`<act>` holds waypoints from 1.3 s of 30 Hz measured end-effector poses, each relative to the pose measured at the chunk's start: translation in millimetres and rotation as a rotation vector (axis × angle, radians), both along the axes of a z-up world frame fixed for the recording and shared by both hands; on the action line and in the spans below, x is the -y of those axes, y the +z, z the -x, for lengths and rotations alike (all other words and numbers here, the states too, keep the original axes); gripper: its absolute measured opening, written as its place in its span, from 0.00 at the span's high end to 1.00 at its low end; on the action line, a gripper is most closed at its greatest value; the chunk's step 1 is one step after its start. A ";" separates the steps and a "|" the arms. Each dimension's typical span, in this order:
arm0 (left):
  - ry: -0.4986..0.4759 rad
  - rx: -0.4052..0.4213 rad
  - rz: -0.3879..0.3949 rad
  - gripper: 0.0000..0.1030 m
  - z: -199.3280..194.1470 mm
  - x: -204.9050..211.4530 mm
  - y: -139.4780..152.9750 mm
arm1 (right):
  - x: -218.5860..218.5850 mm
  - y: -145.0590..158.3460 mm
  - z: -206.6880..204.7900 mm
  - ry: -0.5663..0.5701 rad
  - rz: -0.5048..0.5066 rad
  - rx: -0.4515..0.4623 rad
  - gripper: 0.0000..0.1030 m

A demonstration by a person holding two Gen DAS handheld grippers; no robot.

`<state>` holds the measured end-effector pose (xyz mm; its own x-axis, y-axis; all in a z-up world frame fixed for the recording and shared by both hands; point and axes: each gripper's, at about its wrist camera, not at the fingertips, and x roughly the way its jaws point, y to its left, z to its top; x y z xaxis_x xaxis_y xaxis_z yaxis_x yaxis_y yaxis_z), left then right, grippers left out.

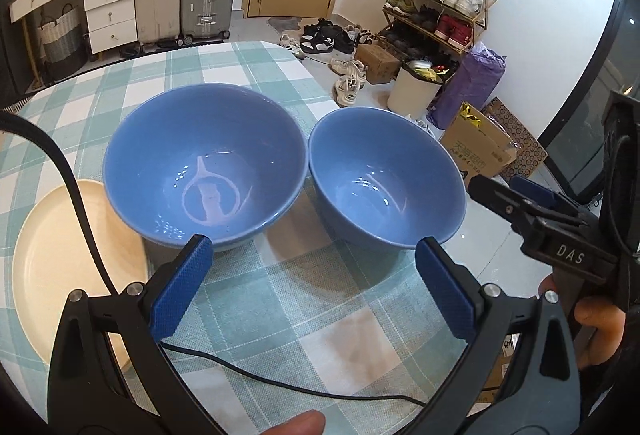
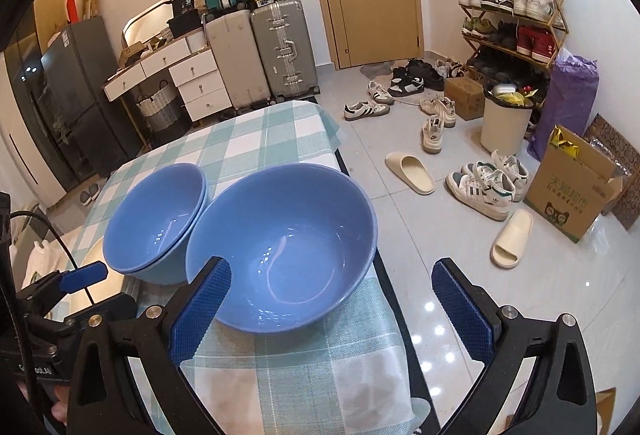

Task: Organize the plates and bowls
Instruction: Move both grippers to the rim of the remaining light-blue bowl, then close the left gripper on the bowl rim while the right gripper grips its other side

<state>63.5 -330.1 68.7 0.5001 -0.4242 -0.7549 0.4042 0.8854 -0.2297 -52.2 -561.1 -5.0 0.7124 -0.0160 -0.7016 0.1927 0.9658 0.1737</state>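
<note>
On the checked worktop (image 1: 280,299) two blue bowls are sitting side by side, rims nearly touching. From the right wrist view, the left bowl (image 1: 204,163) is looking like two nested together, a second rim showing beneath the first; the right bowl (image 1: 386,179) is standing alone near the worktop's edge. A cream plate (image 1: 60,267) is lying just beside the left bowl, partly under its flank. The left gripper (image 1: 314,289) is hovering short of the bowls, its fingers spread wide and holding nothing. The right gripper (image 2: 330,305) is likewise gaping, one finger (image 2: 200,311) hanging in front of the single bowl's near rim. These bowls are looking glazed and rigid, probably heavy, slick and chippable, so I am judging that pinching the rim wall, one finger inside and one outside, is offering the surest hold.
</note>
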 end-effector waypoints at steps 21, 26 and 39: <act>-0.041 -0.067 0.053 0.17 -23.4 39.9 -32.6 | 31.5 -32.0 -23.0 -0.012 -0.013 -0.044 0.04; -0.055 -0.082 0.054 0.27 -30.8 47.5 -39.5 | 33.0 -37.8 -30.6 -0.004 -0.010 -0.069 0.18; -0.064 -0.131 0.054 0.54 -47.2 59.8 -62.3 | 29.3 -49.7 -54.2 0.048 -0.006 -0.081 0.49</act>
<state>110.7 -390.0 6.4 0.3695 -0.4937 -0.7872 0.4232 0.8436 -0.3305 2.0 -590.4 -54.8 0.6533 0.0216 -0.7568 0.1598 0.9731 0.1657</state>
